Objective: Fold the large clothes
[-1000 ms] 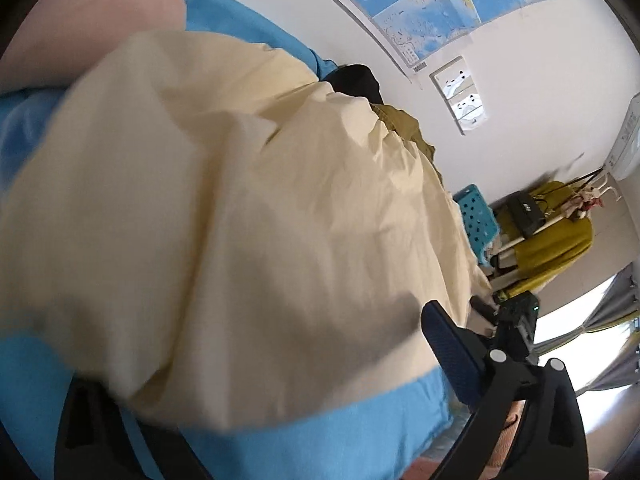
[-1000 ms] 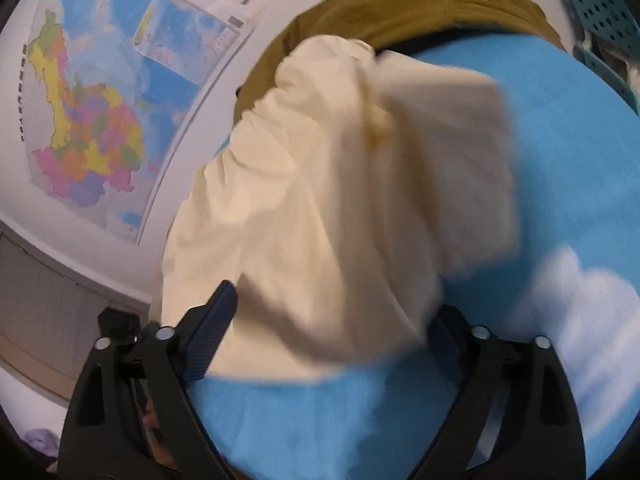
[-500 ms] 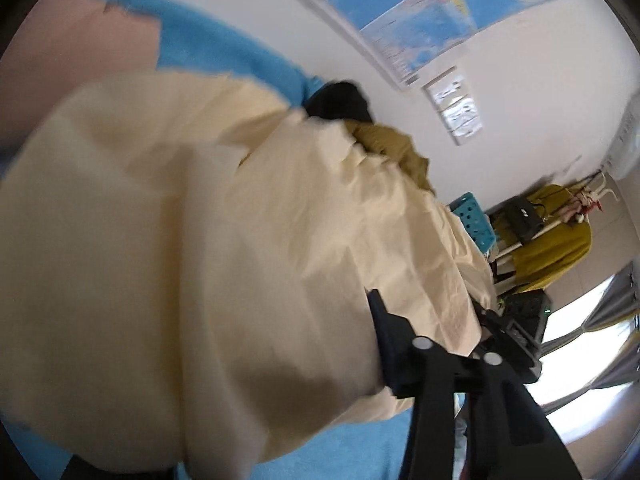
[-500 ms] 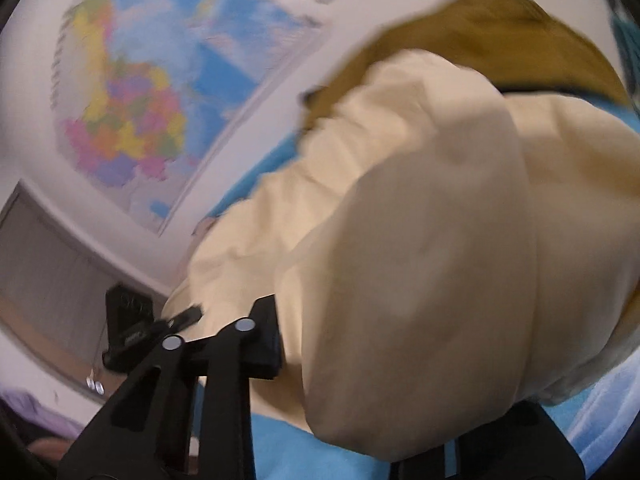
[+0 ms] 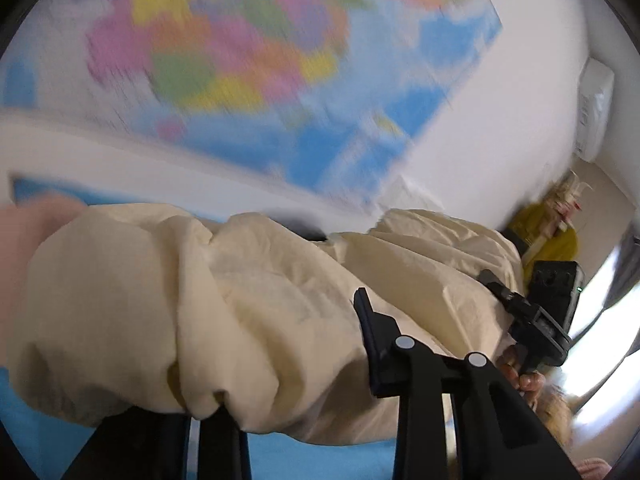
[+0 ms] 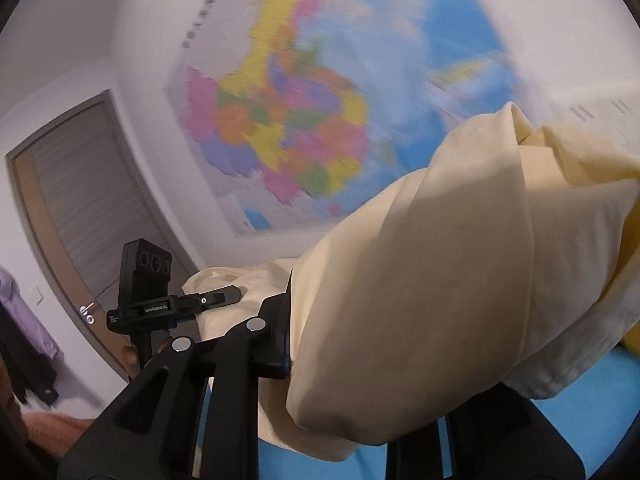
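A large cream-yellow garment [image 5: 248, 304] hangs lifted off the blue bed sheet [image 5: 304, 460], bunched between both grippers. My left gripper [image 5: 296, 376] is shut on one edge of the garment; its right finger [image 5: 376, 344] shows, the left one is under cloth. My right gripper [image 6: 368, 364] is shut on another edge of the same garment [image 6: 440, 280]; its left finger [image 6: 276, 332] shows, the right one is covered. Each view shows the other gripper: the right one in the left wrist view [image 5: 540, 312], the left one in the right wrist view [image 6: 160, 304].
A colourful wall map [image 5: 256, 64] fills the wall behind; it also shows in the right wrist view [image 6: 304, 112]. A door [image 6: 80, 216] stands at left. A mustard garment on a rack [image 5: 556, 236] and a bright window [image 5: 600, 312] are at right. A pink pillow [image 5: 20, 248] lies at left.
Both grippers have closed on the garment and lifted it off the bed. The cameras have tilted up, so the wall map now fills the upper views, blurred by motion.
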A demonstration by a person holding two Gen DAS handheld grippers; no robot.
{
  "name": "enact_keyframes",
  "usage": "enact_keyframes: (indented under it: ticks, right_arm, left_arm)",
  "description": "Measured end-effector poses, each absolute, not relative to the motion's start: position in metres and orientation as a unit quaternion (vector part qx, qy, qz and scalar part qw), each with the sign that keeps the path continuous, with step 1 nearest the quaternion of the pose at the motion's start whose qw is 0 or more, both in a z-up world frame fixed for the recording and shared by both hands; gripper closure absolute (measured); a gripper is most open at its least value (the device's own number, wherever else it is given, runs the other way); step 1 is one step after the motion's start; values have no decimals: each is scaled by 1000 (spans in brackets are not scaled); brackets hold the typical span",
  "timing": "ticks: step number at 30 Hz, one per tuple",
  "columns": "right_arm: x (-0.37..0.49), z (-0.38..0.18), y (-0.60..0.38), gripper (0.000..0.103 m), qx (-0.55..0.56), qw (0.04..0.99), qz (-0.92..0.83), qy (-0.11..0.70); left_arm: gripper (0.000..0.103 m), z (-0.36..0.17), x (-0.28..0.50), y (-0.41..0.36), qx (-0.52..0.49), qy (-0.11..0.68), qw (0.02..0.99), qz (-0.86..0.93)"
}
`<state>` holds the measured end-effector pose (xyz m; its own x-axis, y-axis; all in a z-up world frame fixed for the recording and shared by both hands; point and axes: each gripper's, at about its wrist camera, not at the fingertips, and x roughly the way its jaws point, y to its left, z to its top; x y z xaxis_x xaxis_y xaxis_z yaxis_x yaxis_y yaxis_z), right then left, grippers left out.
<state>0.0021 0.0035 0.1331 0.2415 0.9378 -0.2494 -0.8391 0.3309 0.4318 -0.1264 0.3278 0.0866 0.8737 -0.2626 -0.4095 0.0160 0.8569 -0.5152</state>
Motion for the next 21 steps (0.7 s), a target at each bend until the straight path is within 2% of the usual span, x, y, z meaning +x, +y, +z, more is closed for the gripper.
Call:
enact_keyframes:
  ticks: [5, 9, 11, 14, 15, 16, 17, 18, 19, 20, 21]
  right_arm:
    - [30, 159, 105, 82, 128, 740, 626, 210]
    - [46, 140, 208, 83, 128, 714, 655, 212]
    - [50, 108, 251, 83, 133, 692, 664, 250]
    - [45, 34, 306, 81, 95, 668, 655, 340]
    - [43, 2, 318, 79, 75, 657, 645, 384]
    - [43, -25, 323, 76, 65, 648, 632, 421]
    - [43, -39, 320, 69, 71, 642, 629, 432]
    - [44, -52, 313, 64, 81, 633, 627, 447]
    - [46, -56, 307, 52, 84, 627, 625, 458]
    - [47, -56, 300, 45, 84, 624, 623, 464]
    - [48, -53, 290, 45, 83, 624, 623, 464]
  left_arm:
    - [74, 134, -142, 411, -234, 183, 955, 27]
    - [74, 137, -156, 488, -203, 148, 960, 126]
    - [73, 114, -157, 527, -211, 155, 951, 166]
    - [72, 22, -156, 596, -288, 222, 908, 209]
    - [72, -9, -156, 611, -311, 251, 891, 217]
    - [67, -32, -156, 619, -318, 273, 879, 228]
    - [59, -52, -164, 627, -335, 275, 870, 235]
    - [56, -63, -171, 633, -360, 267, 865, 225]
    - [53, -70, -178, 638, -383, 258, 861, 212]
    - [52, -73, -183, 640, -391, 255, 860, 208]
    - [51, -74, -187, 641, -389, 255, 860, 209]
